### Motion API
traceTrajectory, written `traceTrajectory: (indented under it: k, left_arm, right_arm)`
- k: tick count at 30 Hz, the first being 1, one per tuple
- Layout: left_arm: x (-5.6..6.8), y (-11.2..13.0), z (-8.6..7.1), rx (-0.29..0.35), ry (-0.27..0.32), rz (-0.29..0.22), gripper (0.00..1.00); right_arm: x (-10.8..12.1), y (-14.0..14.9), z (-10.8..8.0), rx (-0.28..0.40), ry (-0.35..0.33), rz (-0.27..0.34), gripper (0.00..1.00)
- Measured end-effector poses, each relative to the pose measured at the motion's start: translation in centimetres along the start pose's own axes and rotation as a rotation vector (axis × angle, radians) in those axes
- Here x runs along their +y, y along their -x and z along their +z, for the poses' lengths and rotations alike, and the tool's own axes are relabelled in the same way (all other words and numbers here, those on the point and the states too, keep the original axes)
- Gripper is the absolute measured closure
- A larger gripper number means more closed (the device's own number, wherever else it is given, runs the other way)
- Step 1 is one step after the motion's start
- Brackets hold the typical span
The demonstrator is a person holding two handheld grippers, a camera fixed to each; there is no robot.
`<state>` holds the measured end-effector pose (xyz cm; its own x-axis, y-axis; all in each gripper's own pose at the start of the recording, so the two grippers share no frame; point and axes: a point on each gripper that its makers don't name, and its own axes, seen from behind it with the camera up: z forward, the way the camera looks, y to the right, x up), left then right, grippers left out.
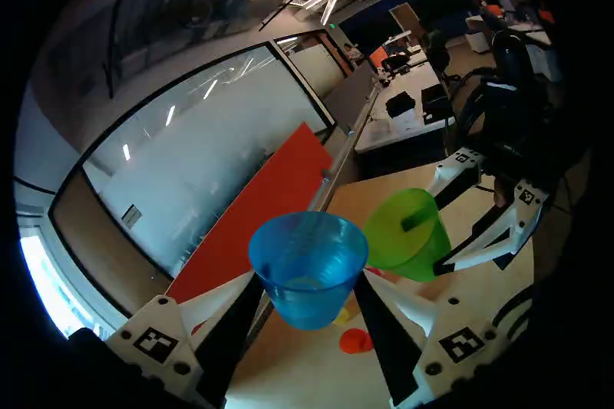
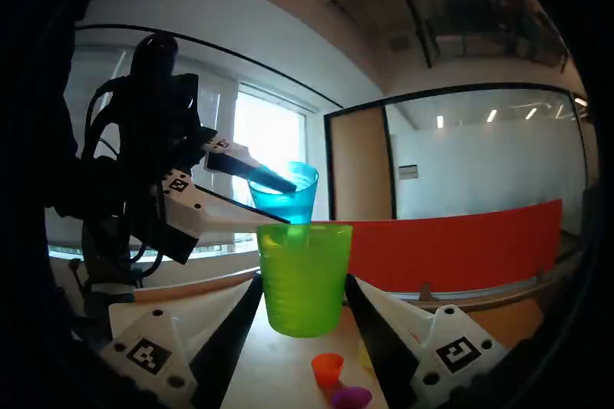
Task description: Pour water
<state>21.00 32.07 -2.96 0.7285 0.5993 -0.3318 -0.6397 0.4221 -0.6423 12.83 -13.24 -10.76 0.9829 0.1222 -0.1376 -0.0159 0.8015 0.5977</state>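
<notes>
Two-cup transfer, held above a wooden bench [image 2: 285,367] with a long red divider panel [image 2: 460,248] behind it. The left gripper [image 1: 307,278] has its jaws closed partway against the sides of the blue cup [image 1: 308,255], held about upright in the air. The right gripper [image 2: 305,286] likewise has its jaws pressed on the green cup [image 2: 305,275]. In the left gripper view the green cup sits just beside the blue one, its mouth tipped toward it. In the right gripper view the blue cup hangs just above and behind the green rim. On the bench lie a small orange cup [image 2: 328,368], a purple one [image 2: 351,396] and a yellow one [image 1: 345,317]. Progress: cups are lifted and brought together, but no stream is visible, so the pour itself appears to remain. Water level cannot be told.
</notes>
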Motion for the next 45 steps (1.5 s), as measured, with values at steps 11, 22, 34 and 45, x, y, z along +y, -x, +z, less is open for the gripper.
traceTrajectory:
  k: [11,22,34,45]
  left_arm:
    - [0.3,-0.6,0.2,-0.003,-0.004,0.075,0.19]
    - [-0.1,-1.1,0.5,-0.002,-0.007,0.131,0.2]
    - [-0.4,-1.7,1.0,0.001,-0.014,0.186,0.2]
    - [-0.5,-1.7,1.3,-0.001,-0.016,0.214,0.2]
  right_arm:
    - [-0.1,-0.2,0.0,0.01,-0.004,0.002,0.19]
    - [0.1,-0.4,0.2,0.024,-0.004,-0.002,0.19]
    - [0.1,-0.5,0.3,0.027,-0.005,-0.004,0.18]
    - [0.1,-0.5,0.4,0.026,-0.01,-0.007,0.18]
